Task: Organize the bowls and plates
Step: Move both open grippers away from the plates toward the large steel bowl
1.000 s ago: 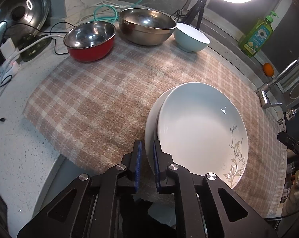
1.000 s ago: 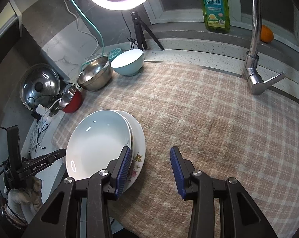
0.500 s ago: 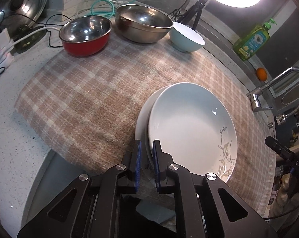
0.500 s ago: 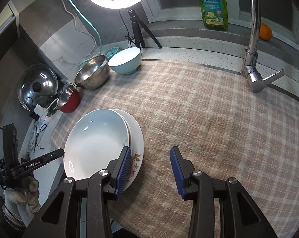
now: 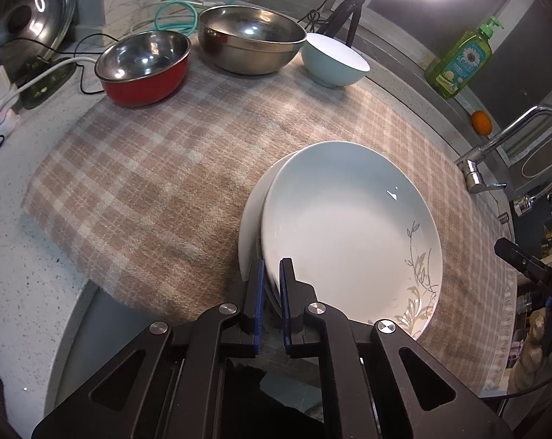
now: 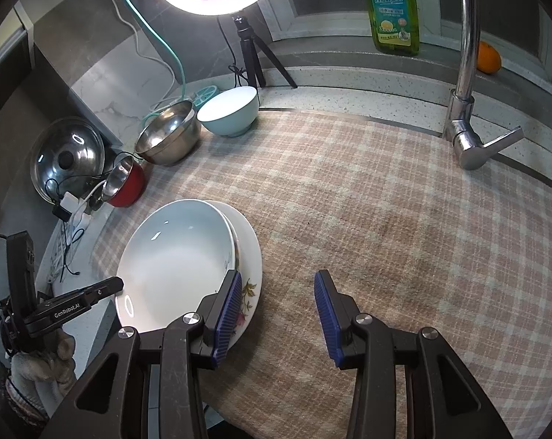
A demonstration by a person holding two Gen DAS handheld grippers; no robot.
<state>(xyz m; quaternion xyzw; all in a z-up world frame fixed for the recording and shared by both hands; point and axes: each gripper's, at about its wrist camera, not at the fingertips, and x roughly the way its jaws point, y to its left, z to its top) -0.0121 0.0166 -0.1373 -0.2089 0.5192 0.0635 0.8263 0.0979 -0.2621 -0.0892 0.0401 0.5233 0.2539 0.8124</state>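
My left gripper [image 5: 272, 274] is shut on the near rim of a pale blue deep plate [image 5: 349, 226] with a grey leaf print. That plate lies on a white flat plate [image 5: 248, 219] on the plaid cloth. In the right wrist view the deep plate [image 6: 177, 256] sits on the flower-print plate [image 6: 248, 256], and the left gripper [image 6: 107, 287] reaches its rim from the left. My right gripper [image 6: 276, 292] is open and empty, just right of the plates. A red bowl [image 5: 142, 67], a steel bowl [image 5: 250, 44] and a light blue bowl [image 5: 332, 60] stand at the back.
The plaid cloth [image 6: 385, 201] covers the counter. A faucet [image 6: 466, 84], a green soap bottle [image 6: 391, 7] and an orange [image 6: 488, 58] are at the back right. A ring light tripod [image 6: 250, 47], a pot lid [image 6: 69, 157] and cables are at the back left.
The left gripper, still shut on the deep plate's rim, has shifted with the plates slightly; the view has drawn back and rotated a little. The right gripper has barely moved.
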